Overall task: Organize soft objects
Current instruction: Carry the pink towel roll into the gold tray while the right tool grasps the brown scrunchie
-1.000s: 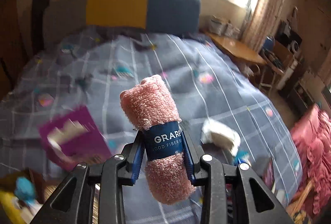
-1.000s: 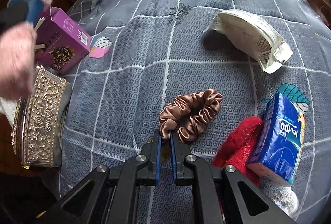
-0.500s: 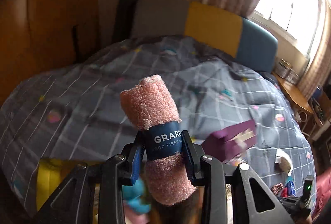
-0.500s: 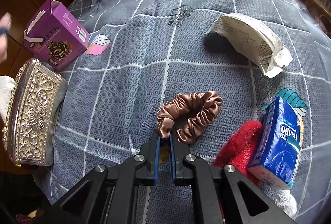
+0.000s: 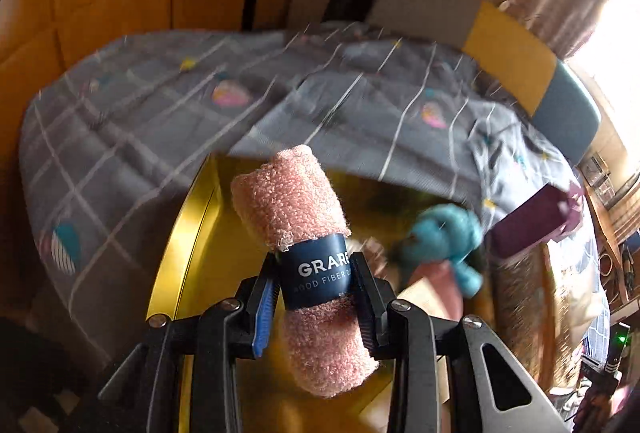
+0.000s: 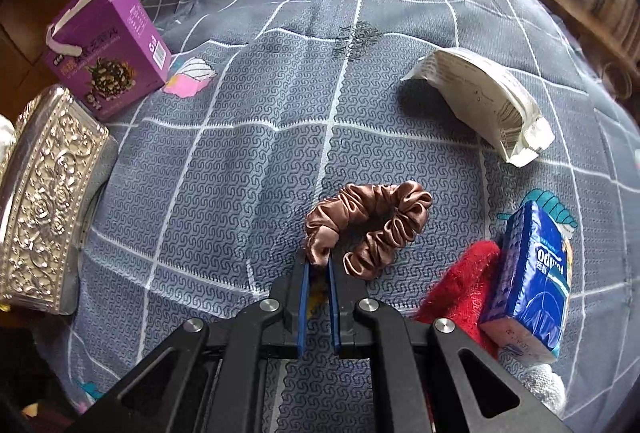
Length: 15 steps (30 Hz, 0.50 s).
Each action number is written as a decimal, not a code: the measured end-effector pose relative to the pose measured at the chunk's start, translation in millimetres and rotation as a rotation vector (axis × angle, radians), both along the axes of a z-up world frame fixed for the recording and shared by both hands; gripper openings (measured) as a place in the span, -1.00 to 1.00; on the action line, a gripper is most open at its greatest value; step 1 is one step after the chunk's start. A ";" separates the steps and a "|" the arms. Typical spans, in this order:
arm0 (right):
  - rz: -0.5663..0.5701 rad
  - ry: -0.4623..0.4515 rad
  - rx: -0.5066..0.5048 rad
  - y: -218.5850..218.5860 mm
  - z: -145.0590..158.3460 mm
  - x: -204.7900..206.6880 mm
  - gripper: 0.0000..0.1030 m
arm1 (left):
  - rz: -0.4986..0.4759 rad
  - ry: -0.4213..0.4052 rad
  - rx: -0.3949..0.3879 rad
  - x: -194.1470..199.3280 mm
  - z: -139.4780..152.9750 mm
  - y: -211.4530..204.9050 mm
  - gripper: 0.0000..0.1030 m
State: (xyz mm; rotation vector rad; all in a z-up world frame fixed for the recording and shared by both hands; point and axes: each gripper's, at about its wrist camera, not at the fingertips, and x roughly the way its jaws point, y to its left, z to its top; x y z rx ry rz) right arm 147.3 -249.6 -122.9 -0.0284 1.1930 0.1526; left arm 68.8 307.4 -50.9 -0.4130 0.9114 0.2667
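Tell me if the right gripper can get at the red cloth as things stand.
Probably not yet. The right gripper is shut on the scrunchie, so it would have to drop that first. The red cloth lies close beside it, partly under the tissue pack.

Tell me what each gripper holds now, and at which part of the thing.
The left gripper holds the rolled pink towel at its dark blue paper band. The right gripper pinches the brown satin scrunchie at its near left end.

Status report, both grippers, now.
Left gripper shut on pink towel roll, above gold bin. Right gripper shut on brown scrunchie. Nothing blocking.
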 end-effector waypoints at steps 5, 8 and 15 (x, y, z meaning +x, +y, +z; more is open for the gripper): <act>0.004 -0.019 -0.047 5.2 -0.8 -3.2 -0.85 | -0.083 0.060 -0.063 -2.2 -29.3 -19.2 -0.32; -0.002 -0.025 -0.052 7.2 -1.9 -2.6 -0.85 | -0.138 0.122 -0.052 4.6 -42.0 -34.7 -0.29; -0.007 -0.037 -0.072 12.3 -3.3 -5.0 -0.85 | -0.100 0.103 0.057 -7.6 -36.2 -41.2 0.05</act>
